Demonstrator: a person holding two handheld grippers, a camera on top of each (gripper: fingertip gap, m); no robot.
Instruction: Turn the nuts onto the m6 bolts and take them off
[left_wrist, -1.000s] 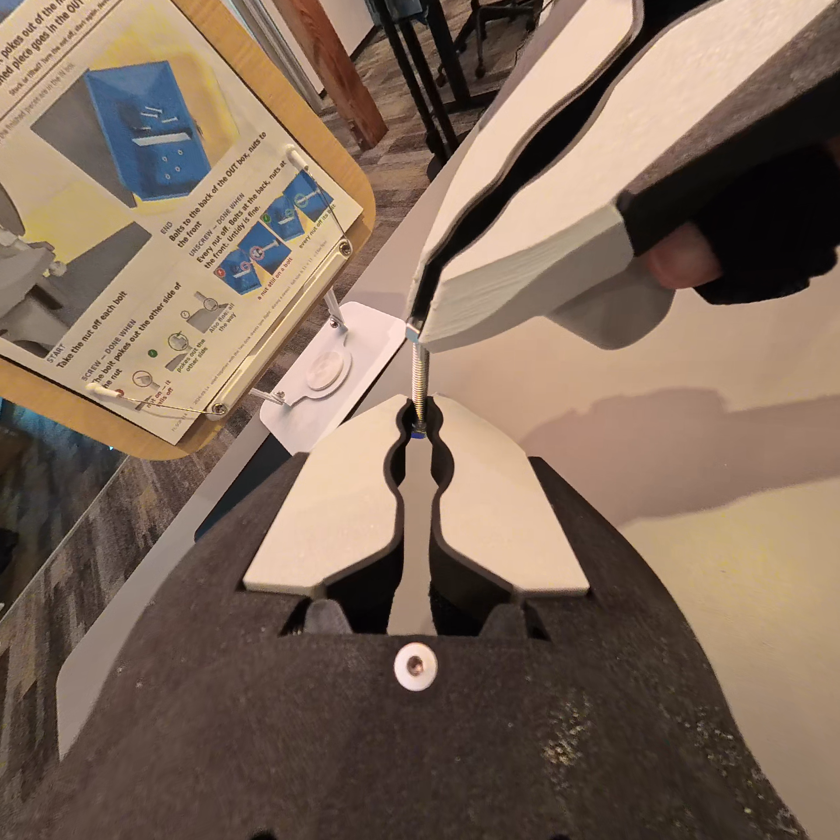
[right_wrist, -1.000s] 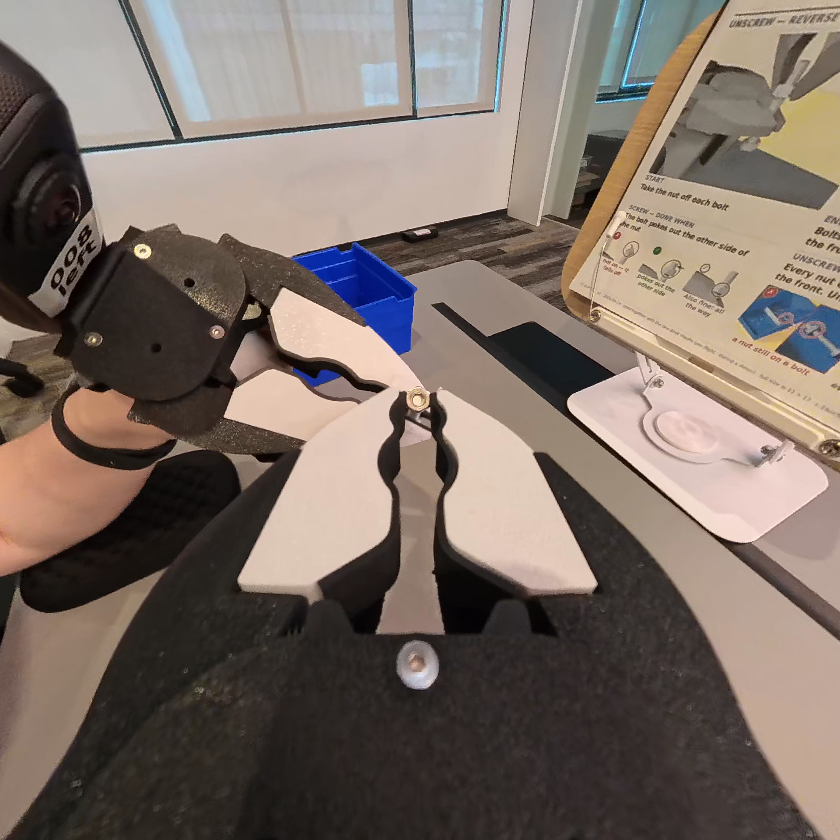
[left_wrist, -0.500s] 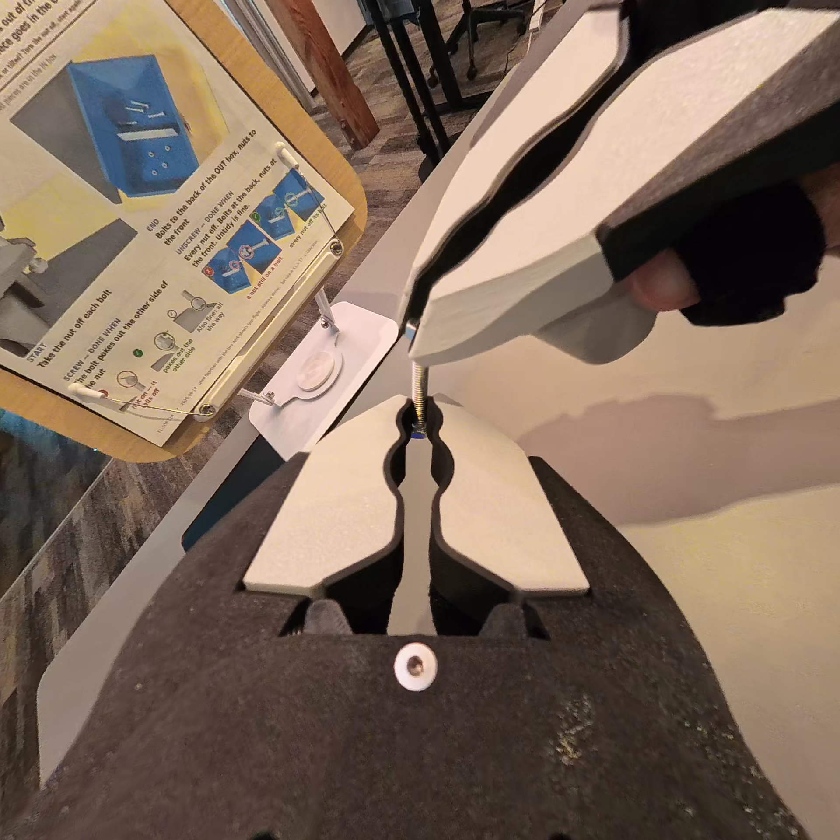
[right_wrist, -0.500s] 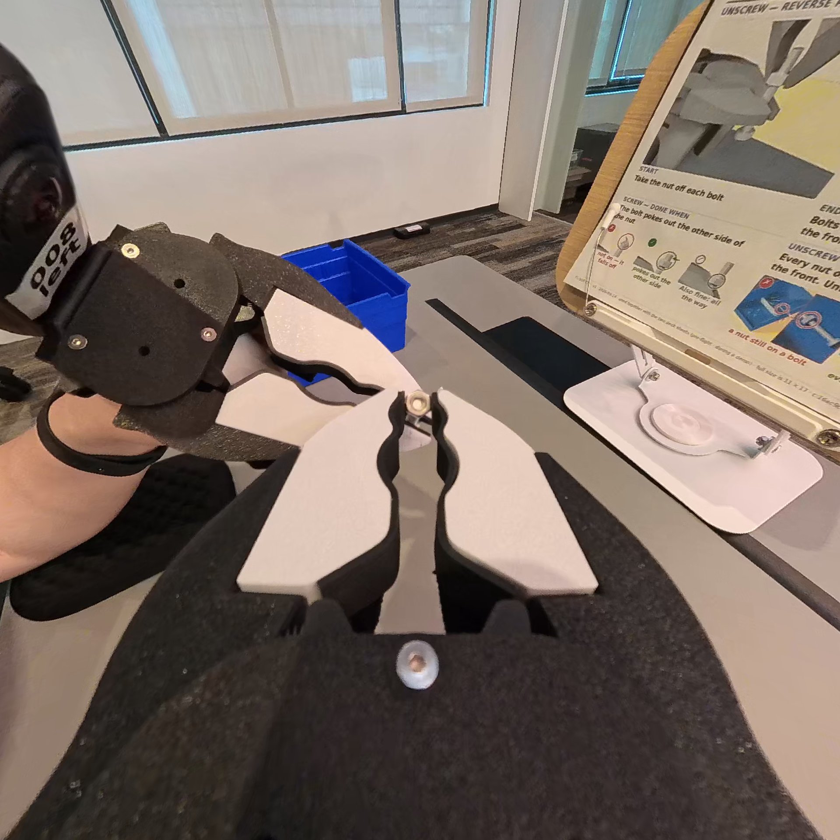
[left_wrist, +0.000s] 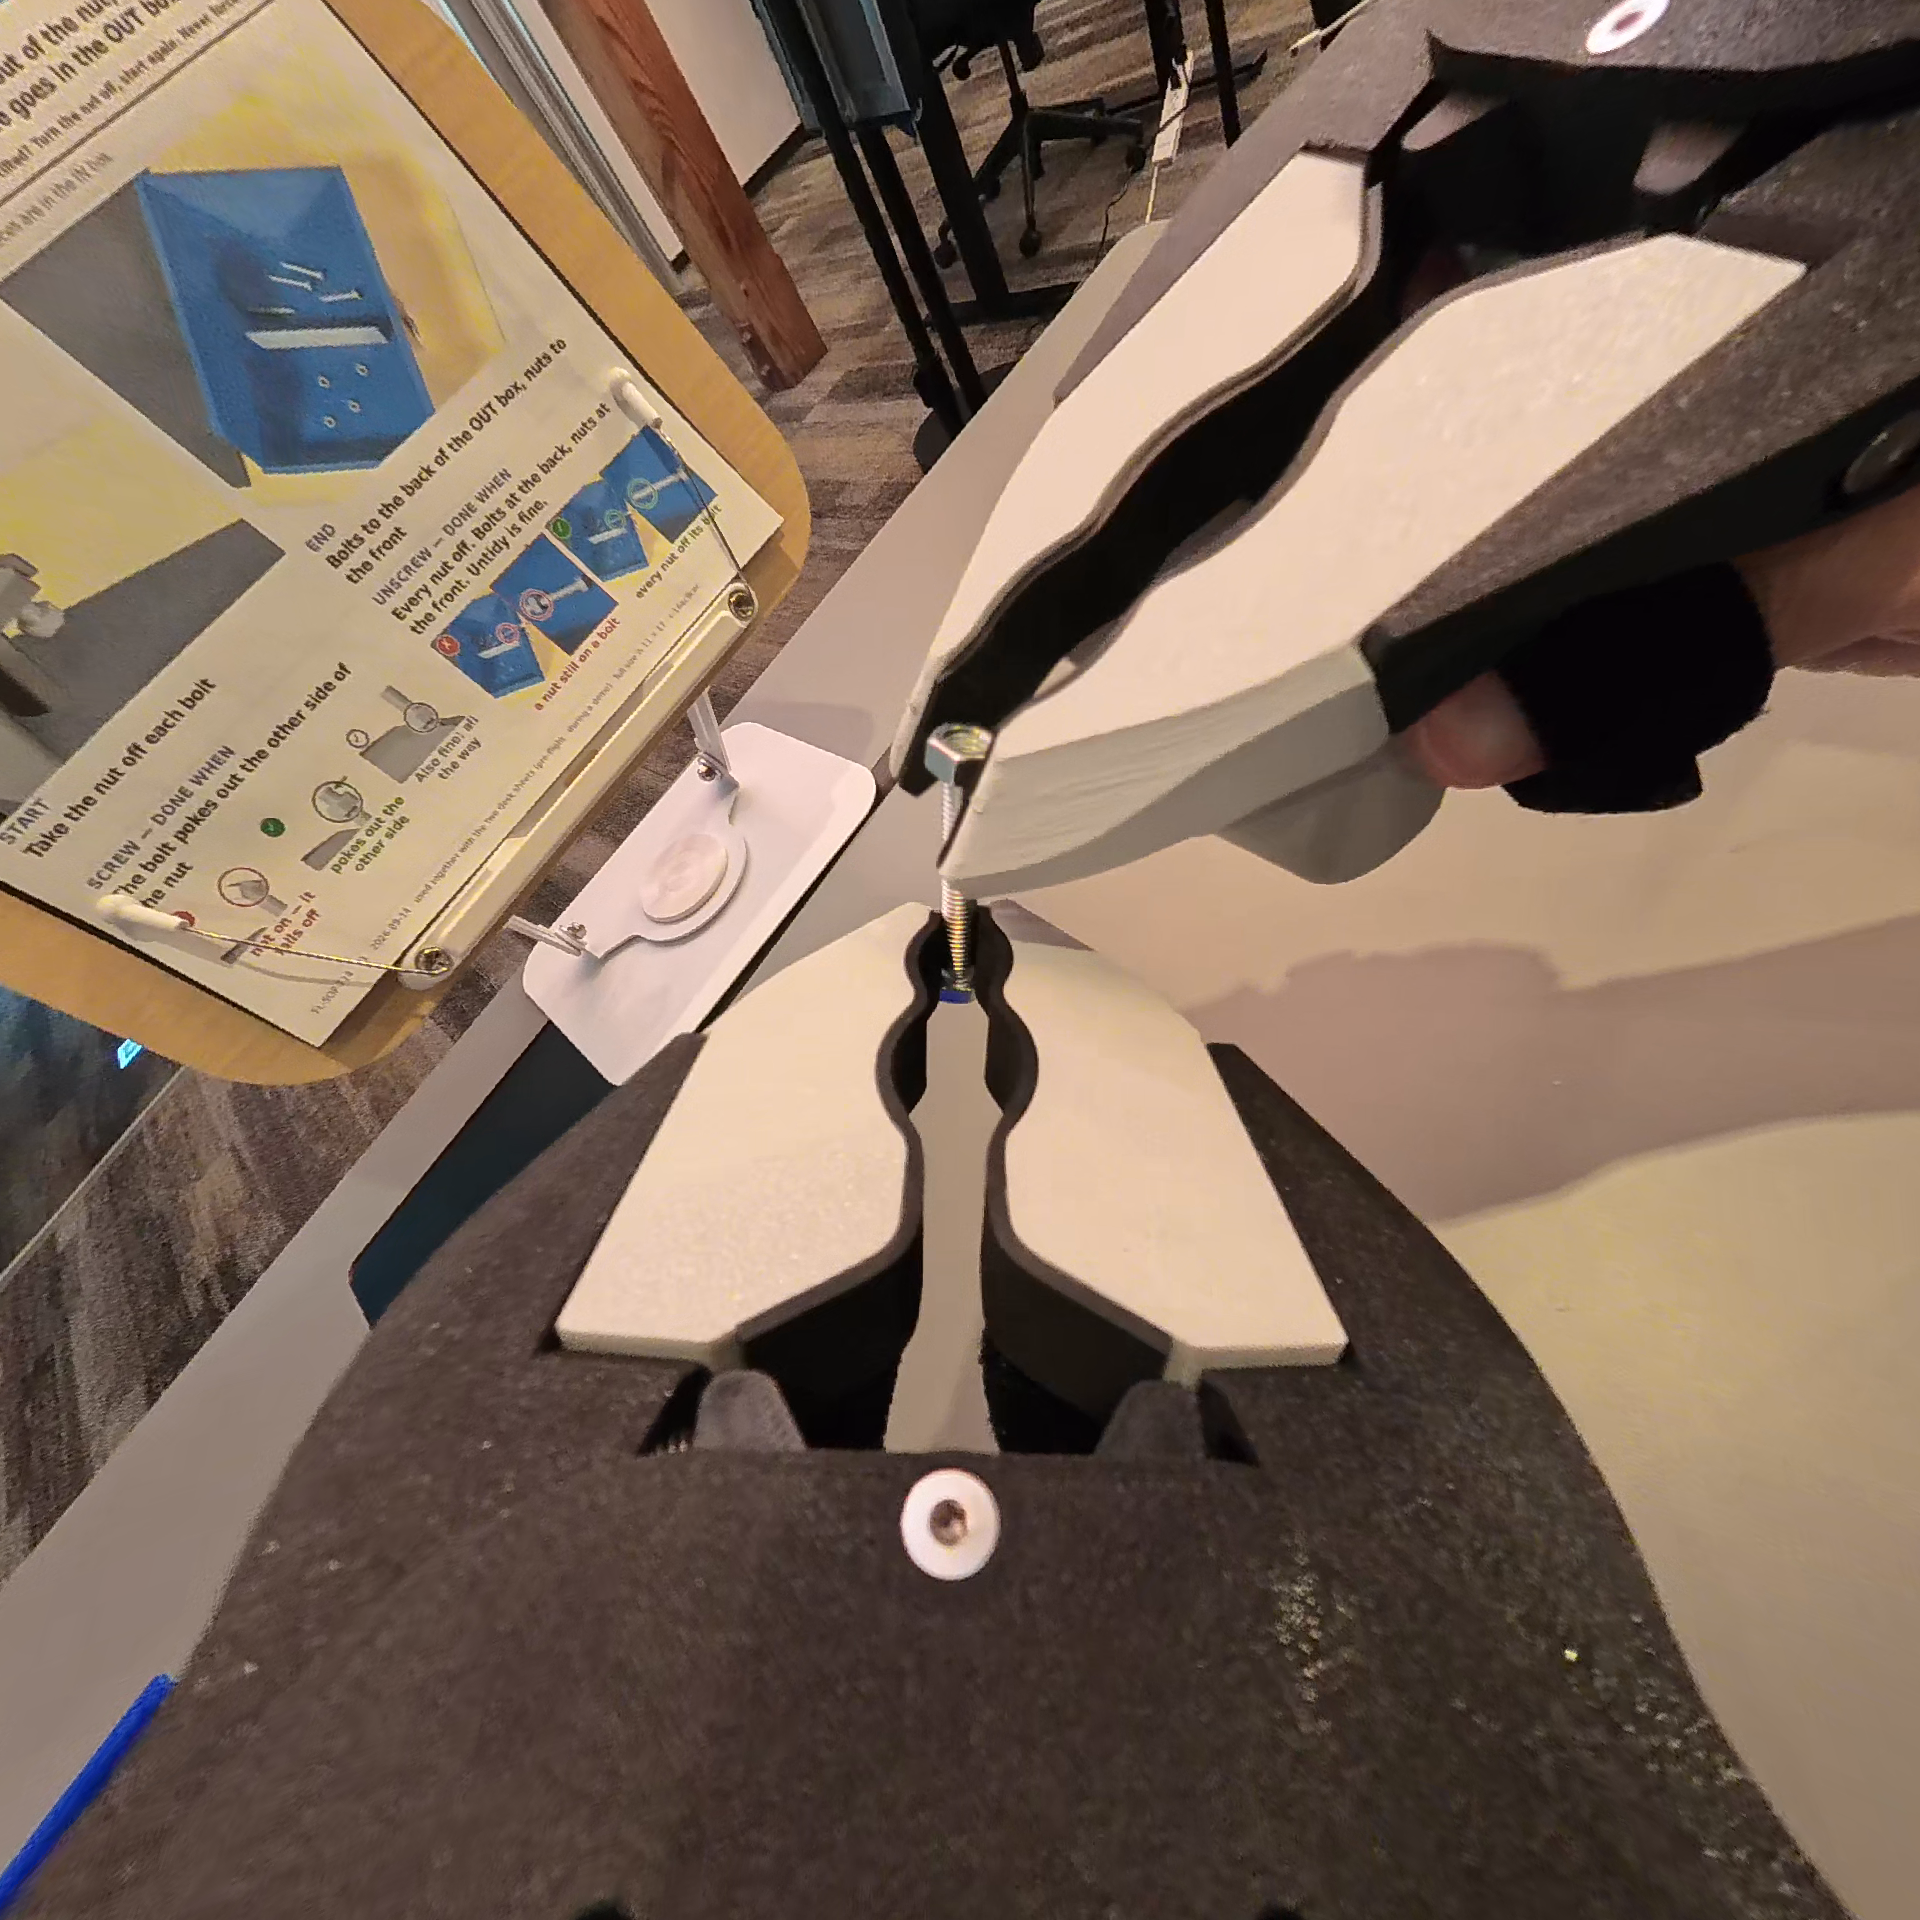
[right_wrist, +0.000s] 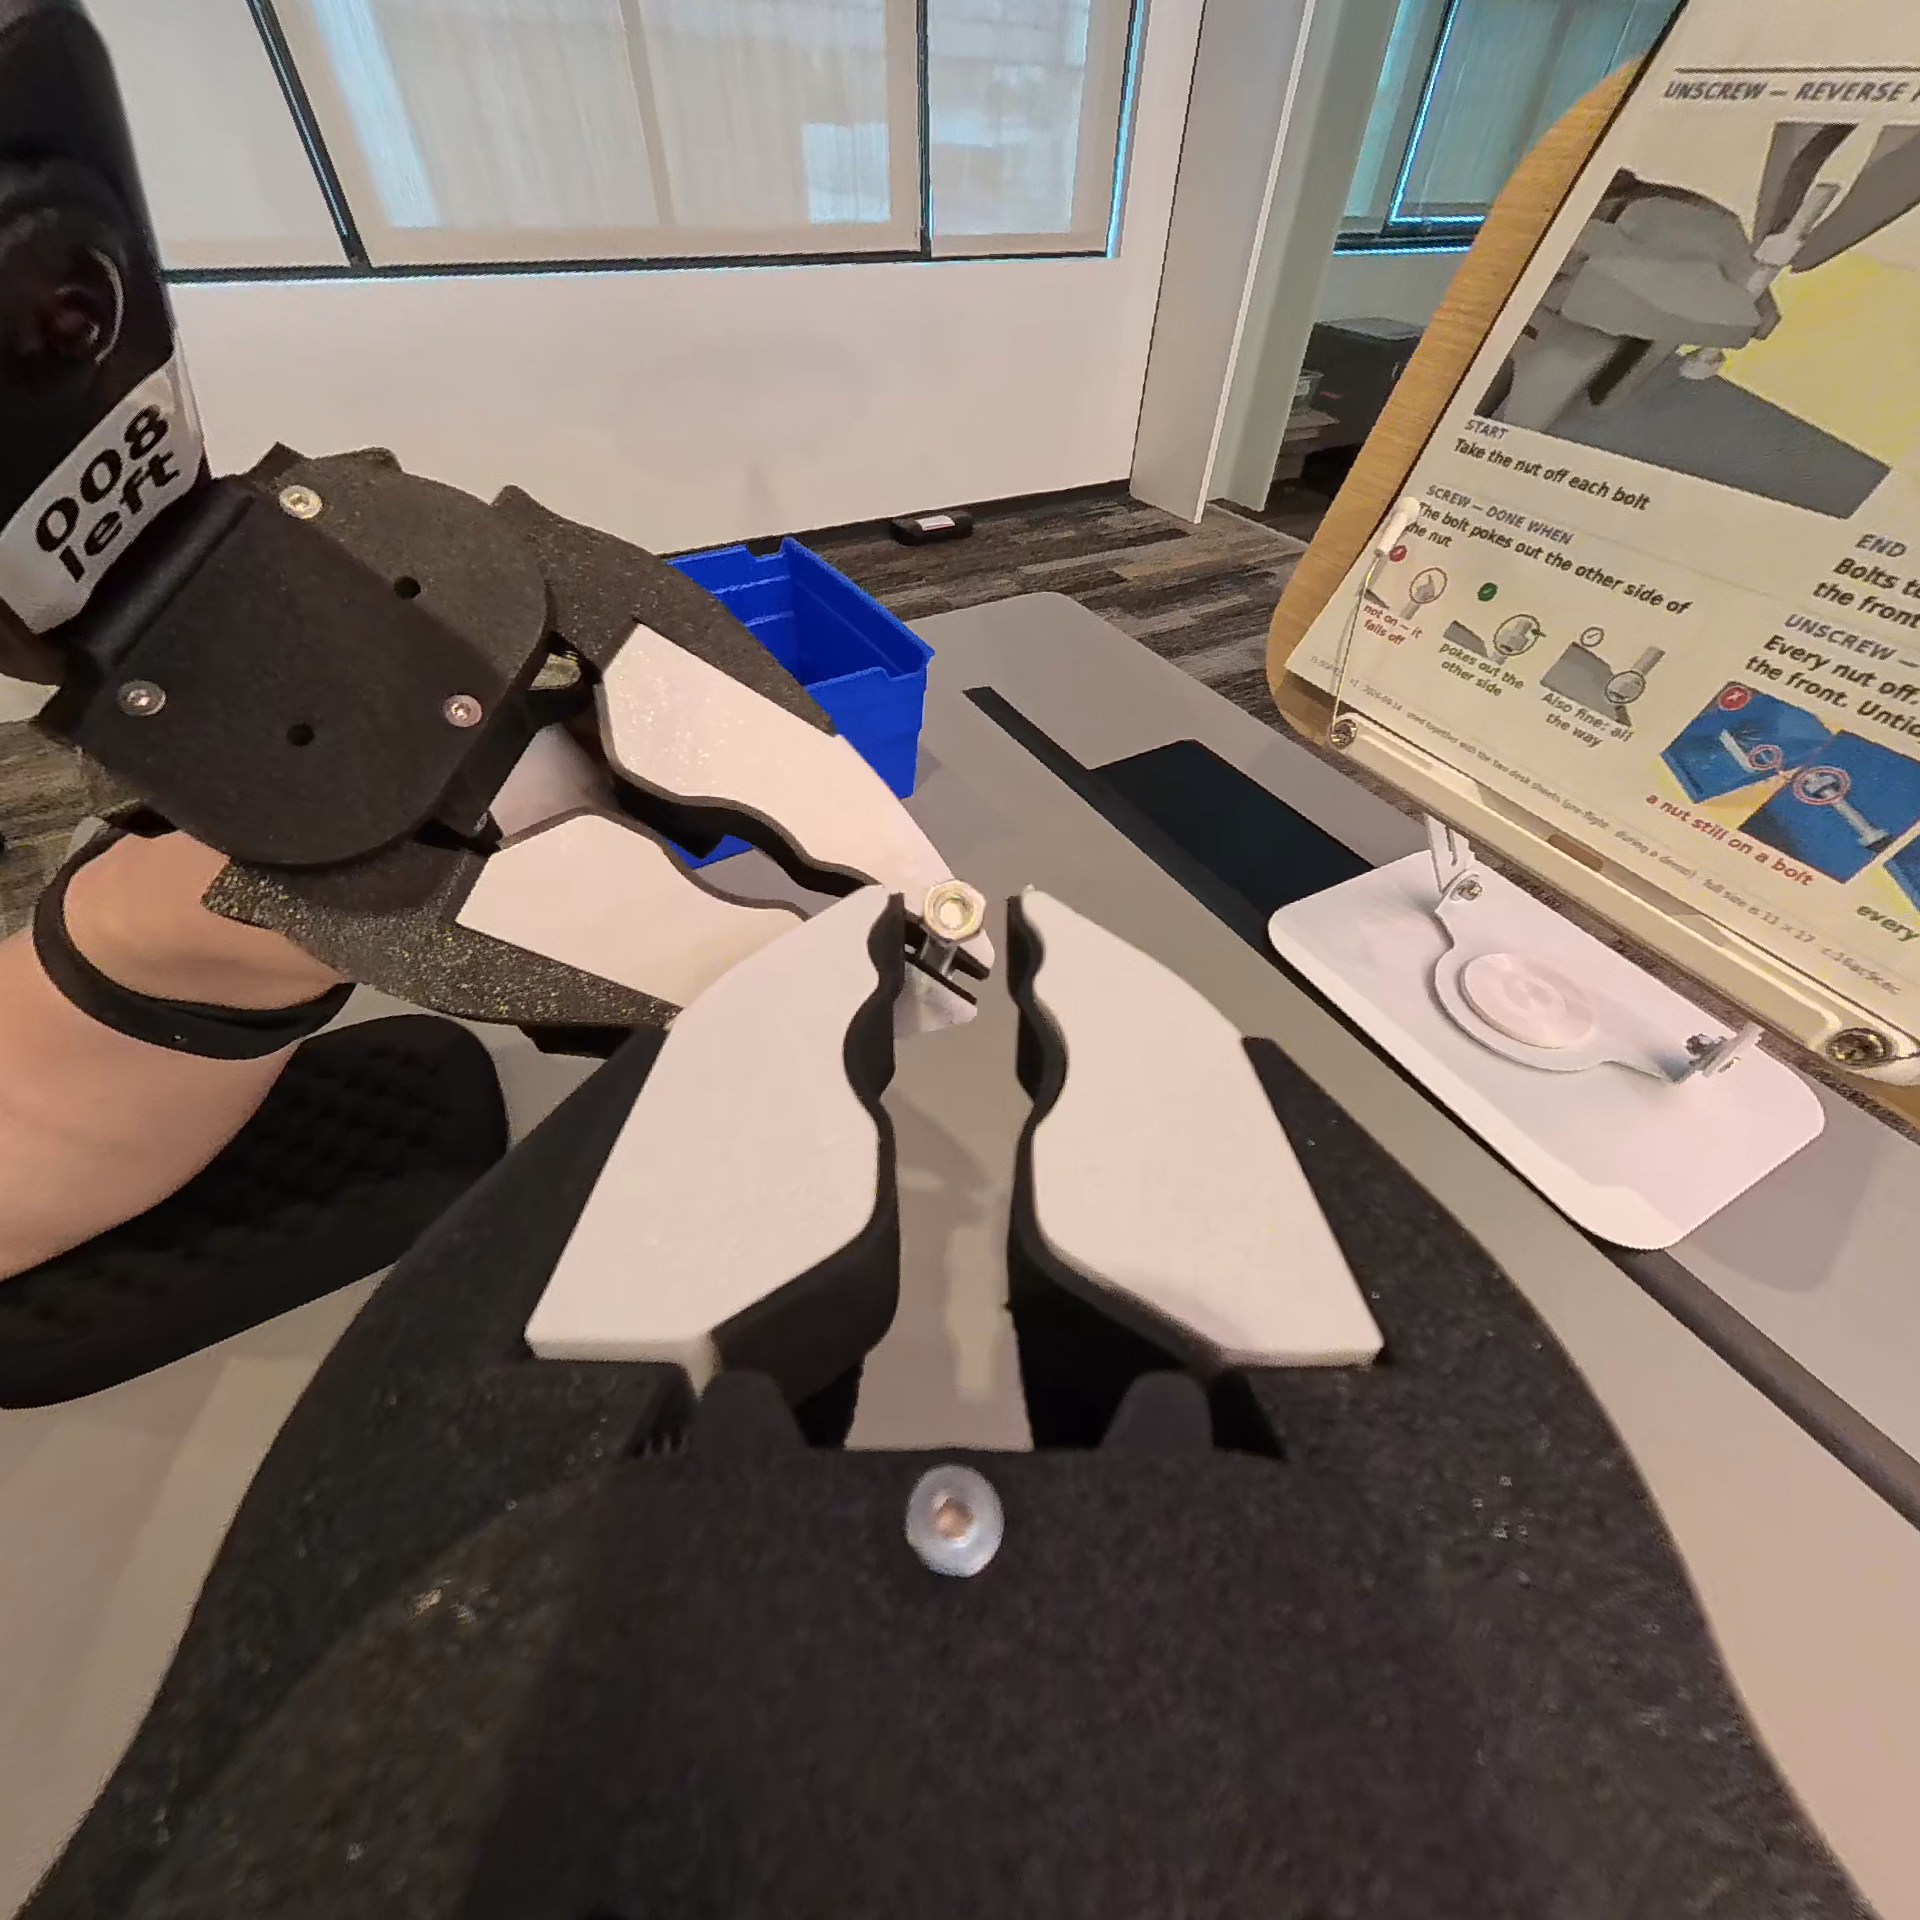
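Note:
My left gripper is shut on the lower end of a silver bolt and holds it upright above the grey table. A silver hex nut sits on the bolt's top end. My right gripper is open, with its two fingertips on either side of the nut and a small gap on each side. In the left wrist view the right gripper reaches in from the upper right, held by a gloved hand. In the right wrist view the left gripper comes in from the left, gripping the bolt.
A blue bin stands on the table behind the left gripper. An instruction board on a wooden stand with a white base plate stands at the table edge; it also shows in the right wrist view. A dark strip crosses the table. The tips of both grippers are at nearly the same place.
My right gripper's fingers have parted from the nut, which they pinched before. The nut now shows more fully on the bolt's top. The left gripper keeps its hold on the bolt.

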